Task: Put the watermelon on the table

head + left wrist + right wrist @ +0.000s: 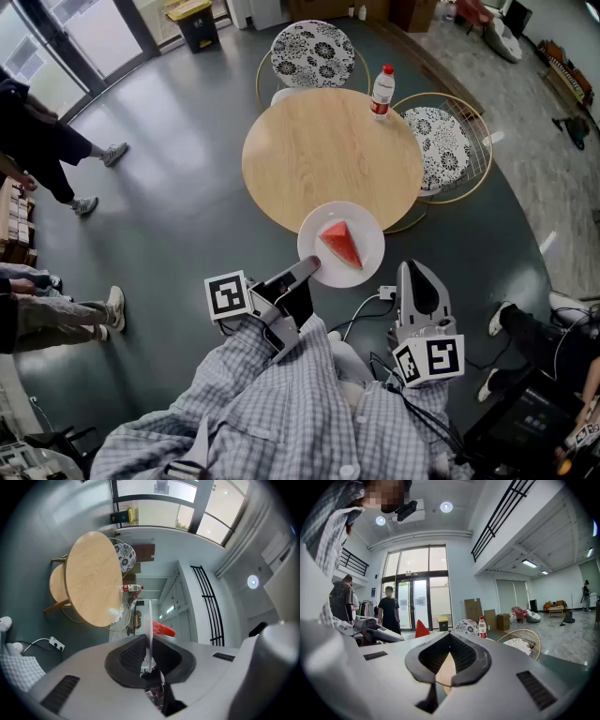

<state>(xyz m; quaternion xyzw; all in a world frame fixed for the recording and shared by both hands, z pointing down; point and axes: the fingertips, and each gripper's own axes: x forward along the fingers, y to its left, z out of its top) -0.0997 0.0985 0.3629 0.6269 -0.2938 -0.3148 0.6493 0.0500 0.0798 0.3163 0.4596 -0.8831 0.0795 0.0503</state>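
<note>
Left gripper: the left gripper has its jaws shut tight on the near rim of the white plate.
Watermelon: the red watermelon slice lies on the plate, just past the left jaws.
Surface: the round wooden surface lies straight ahead of the left jaws. From the head view, the plate's far side looks to be over its near edge. How high above it, I cannot tell.
Right gripper: the right gripper has its jaws closed on nothing. It sits just to the right of the plate.
Nearer hand: the left one, which holds the plate.
Next move, I think: go forward and down until the plate sits flat.
Bottle: the water bottle stands at the far edge, well apart.
</note>
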